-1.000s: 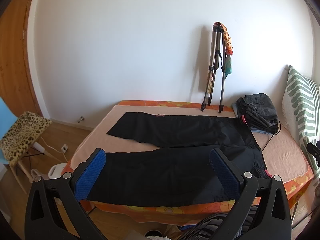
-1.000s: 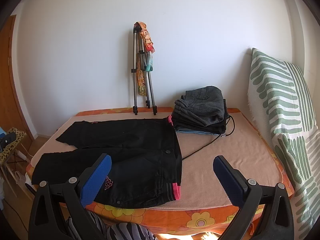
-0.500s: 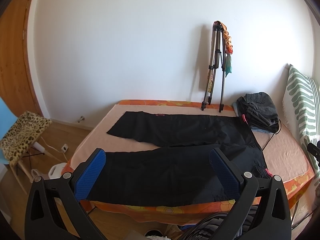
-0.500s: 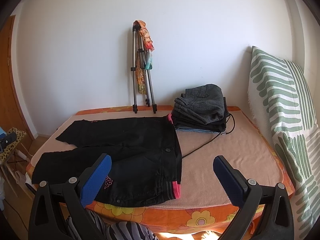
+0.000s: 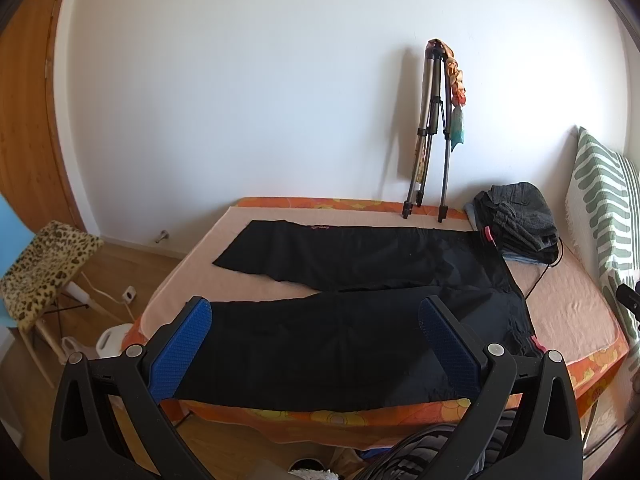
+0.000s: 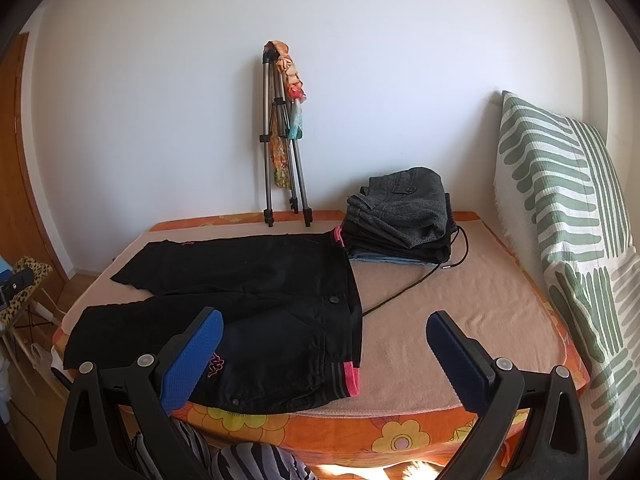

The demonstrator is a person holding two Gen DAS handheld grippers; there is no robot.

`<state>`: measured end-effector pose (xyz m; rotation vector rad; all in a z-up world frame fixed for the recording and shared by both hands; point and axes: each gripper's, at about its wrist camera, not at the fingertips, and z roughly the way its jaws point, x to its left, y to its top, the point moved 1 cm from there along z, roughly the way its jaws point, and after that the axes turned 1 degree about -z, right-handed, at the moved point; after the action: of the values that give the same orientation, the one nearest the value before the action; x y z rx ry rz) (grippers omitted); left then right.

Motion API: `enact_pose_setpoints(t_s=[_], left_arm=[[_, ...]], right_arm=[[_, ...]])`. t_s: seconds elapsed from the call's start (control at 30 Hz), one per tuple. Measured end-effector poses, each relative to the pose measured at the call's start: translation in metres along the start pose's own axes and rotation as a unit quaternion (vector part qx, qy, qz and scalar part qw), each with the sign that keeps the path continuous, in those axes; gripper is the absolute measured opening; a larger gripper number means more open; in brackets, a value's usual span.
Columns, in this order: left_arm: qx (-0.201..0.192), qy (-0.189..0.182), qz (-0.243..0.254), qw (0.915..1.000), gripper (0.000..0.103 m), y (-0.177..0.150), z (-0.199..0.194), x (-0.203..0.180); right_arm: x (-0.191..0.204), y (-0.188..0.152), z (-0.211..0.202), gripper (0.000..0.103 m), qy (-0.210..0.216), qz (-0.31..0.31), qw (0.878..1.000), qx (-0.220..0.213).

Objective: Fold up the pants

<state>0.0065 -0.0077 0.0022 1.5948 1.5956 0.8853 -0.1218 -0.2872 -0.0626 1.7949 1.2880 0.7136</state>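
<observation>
Left wrist view: the left gripper hangs with its blue pads spread wide, holding nothing, and the black pants lie flat on the bed ahead of and below it, legs running off to its left. The right gripper is likewise spread and empty, above the pink-trimmed waistband. Beyond it sit a stack of folded clothes and a tripod against the wall.
</observation>
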Motion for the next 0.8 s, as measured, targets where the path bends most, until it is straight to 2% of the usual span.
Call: enact_pose_setpoints(t_s=[0.27,0.47,0.57,0.73,0.8], left_arm=[[-0.003,0.004,0.001,1.0,0.103,-0.004,0.0,0.003],[0.009,0.004,-0.005,0.9999,0.103,-0.01,0.009,0.018],[0.011,0.013,-0.005,0.9999,0.103,-0.014,0.014,0.033],[0.022,0.04,-0.01,0.9989,0.1,-0.024,0.025,0.068],[0.033,0.053,-0.019,0.9979,0.091,-0.029,0.031,0.084]], right_arm=[[-0.001,0.001,0.0,0.103,0.0,-0.006,1.0,0.0],[0.001,0.009,-0.001,0.103,0.006,-0.029,1.0,-0.006],[0.012,0.015,0.002,0.103,0.02,-0.06,0.998,-0.002],[0.03,0.022,0.009,0.101,0.071,-0.093,0.993,0.012],[0.04,0.024,0.012,0.097,0.089,-0.11,0.99,0.017]])
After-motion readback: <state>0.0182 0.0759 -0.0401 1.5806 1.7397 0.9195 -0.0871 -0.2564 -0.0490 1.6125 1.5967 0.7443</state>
